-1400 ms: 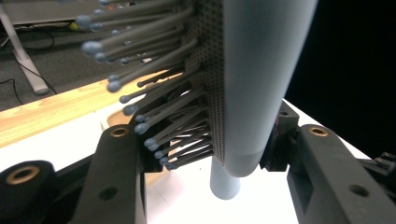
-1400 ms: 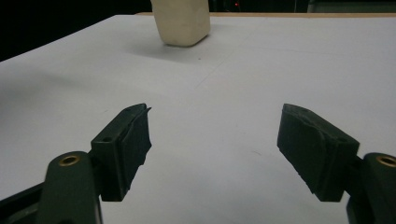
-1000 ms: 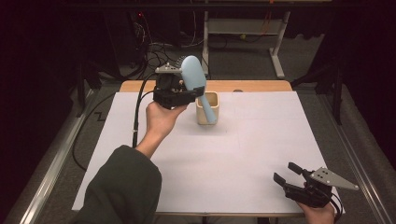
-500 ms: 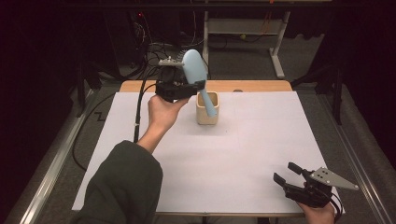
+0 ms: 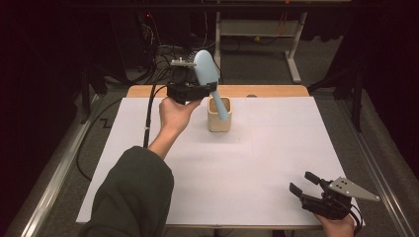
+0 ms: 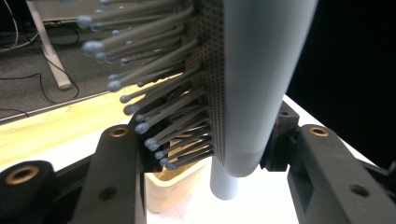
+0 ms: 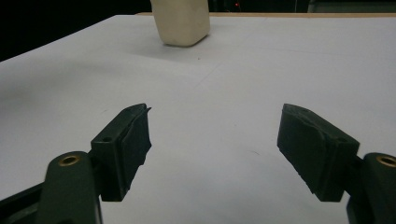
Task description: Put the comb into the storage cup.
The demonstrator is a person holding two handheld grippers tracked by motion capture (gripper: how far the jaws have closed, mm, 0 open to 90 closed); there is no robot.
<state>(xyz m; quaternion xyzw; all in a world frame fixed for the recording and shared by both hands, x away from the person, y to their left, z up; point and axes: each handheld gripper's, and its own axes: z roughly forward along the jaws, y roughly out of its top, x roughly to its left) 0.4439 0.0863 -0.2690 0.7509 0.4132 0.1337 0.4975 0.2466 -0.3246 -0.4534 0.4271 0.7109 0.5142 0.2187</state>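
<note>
— Where was the hairbrush [image 5: 207, 74] when you looked?

— I had it clamped in my left tool [image 5: 190, 91], held up over the far part of the counter [image 5: 276, 148]. From above, the pale blue brush stood tilted, its broad head up and away, its handle slanting down into the mouth of the cream cup [image 5: 219, 114]. Whether the handle tip touched the cup's inside, I could not tell.

— And from the left tool's own camera?

— There I saw the brush [image 6: 261, 84] squeezed between the two black jaws, its ball-tipped bristles [image 6: 140, 93] fanning out to one side, and the round handle end hanging down beside the cup [image 6: 173, 191], just at its rim.

— What about your other hand?

— My right tool [image 5: 309, 185] sat low at the near right corner of the counter, well apart from the cup, jaws spread wide with nothing between them. Its camera looked across the white surface [image 7: 261, 70] to the cup [image 7: 183, 23] far off.
</note>
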